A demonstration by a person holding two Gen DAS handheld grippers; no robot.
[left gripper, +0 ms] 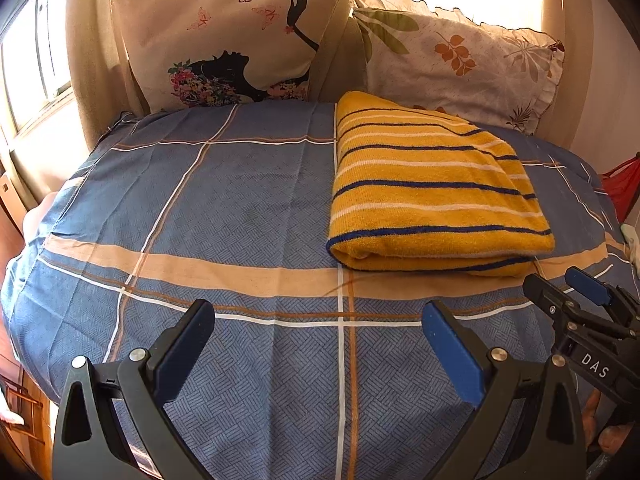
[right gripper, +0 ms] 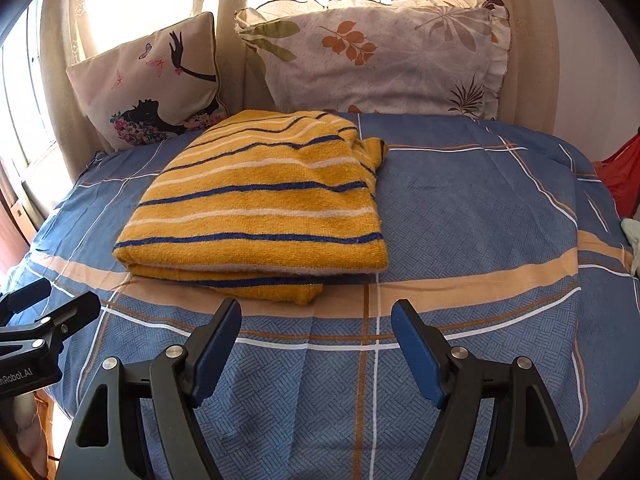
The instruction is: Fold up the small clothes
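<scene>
Yellow terry garment [right gripper: 256,204] with navy and white stripes lying folded in thick rectangular stack on blue plaid woven bedsheet [right gripper: 480,216], near two printed cushions [left gripper: 228,40]. Left gripper [left gripper: 320,344] hovering over sheet, black fingers with blue pads spreading wide, gripping nothing. Right gripper [right gripper: 316,344] likewise gaping, sitting just short of garment's near edge.

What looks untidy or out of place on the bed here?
Only the towel's fold: a lower layer pokes out past its front edge, and the far right corner is bunched. Both grippers are open, holding nothing.
</scene>
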